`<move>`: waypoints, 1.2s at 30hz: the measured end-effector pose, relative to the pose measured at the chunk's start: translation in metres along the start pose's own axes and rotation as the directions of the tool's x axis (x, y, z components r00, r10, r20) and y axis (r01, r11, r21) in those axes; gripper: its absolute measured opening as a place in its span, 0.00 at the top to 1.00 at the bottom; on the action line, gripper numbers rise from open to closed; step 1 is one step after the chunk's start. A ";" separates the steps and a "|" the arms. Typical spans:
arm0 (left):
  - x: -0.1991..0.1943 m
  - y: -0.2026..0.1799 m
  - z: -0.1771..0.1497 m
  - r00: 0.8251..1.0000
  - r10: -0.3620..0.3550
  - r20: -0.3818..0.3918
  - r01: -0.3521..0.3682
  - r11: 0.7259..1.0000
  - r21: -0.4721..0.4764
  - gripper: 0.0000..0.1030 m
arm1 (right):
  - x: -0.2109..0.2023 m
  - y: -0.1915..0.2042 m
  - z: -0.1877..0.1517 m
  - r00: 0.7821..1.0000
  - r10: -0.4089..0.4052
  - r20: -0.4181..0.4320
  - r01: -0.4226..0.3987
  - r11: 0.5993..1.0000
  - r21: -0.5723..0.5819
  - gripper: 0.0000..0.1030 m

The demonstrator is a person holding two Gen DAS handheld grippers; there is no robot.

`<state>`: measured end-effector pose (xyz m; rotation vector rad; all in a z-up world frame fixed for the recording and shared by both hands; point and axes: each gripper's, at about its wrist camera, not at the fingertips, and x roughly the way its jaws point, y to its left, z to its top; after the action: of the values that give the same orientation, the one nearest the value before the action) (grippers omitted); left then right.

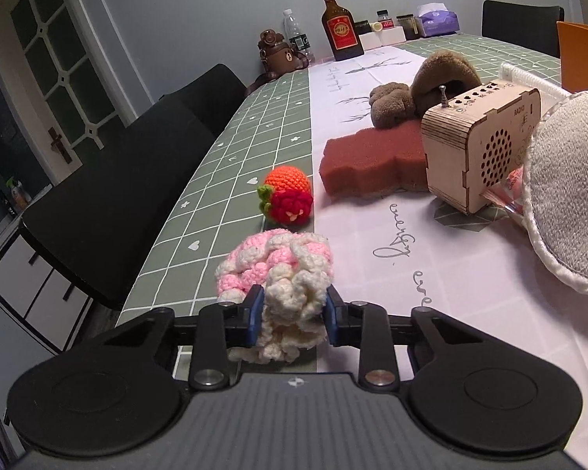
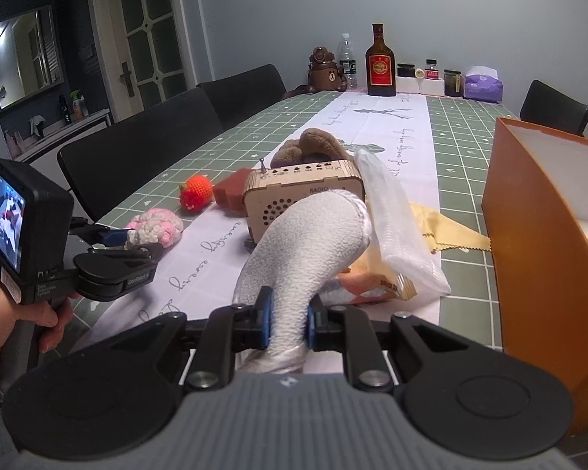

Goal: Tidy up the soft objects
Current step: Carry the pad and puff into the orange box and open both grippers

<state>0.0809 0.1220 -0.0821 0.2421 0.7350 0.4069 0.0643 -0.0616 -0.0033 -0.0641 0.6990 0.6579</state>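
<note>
My left gripper (image 1: 294, 301) is shut on the cream end of a pink and cream crochet piece (image 1: 274, 262), which rests on the table near its left edge. In the right wrist view the same left gripper (image 2: 125, 241), held by a hand, clamps that crochet piece (image 2: 156, 227). My right gripper (image 2: 288, 313) is shut on a grey-white padded mitt (image 2: 309, 243) held above the table; the mitt (image 1: 568, 196) fills the right edge of the left wrist view. A crochet orange and strawberry (image 1: 288, 192), a red-brown sponge (image 1: 372, 156) and a brown plush (image 1: 423, 86) lie farther back.
A wooden radio (image 2: 294, 192) stands just behind the mitt. An orange box (image 2: 541, 235) with a white inside stands at the right, open at the top. A clear plastic bag (image 2: 392, 227) and a yellow cloth (image 2: 447, 231) lie beside it. Bottles (image 2: 380, 62) line the far end; black chairs (image 1: 137, 180) stand along the left.
</note>
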 end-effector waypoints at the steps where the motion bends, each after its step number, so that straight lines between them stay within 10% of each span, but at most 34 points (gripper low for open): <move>1: -0.003 0.001 0.001 1.000 -0.002 0.007 0.002 1.000 -0.011 0.69 | -0.002 0.000 0.000 1.000 0.000 0.004 0.000 1.000 0.001 0.85; 20: -0.126 0.004 0.035 0.954 -0.198 0.224 0.228 0.967 -0.117 0.71 | -0.082 0.003 0.022 0.985 -0.003 0.171 0.018 0.996 -0.089 0.85; 36: -0.189 -0.101 0.117 0.791 -0.495 0.359 0.476 0.867 0.146 0.71 | -0.162 -0.083 0.059 0.932 -0.232 0.280 0.264 0.961 -0.086 0.85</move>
<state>0.0626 -0.0601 0.0796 0.1611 0.3903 -0.1562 0.0545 -0.1995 0.1288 -0.1710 0.3804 0.4530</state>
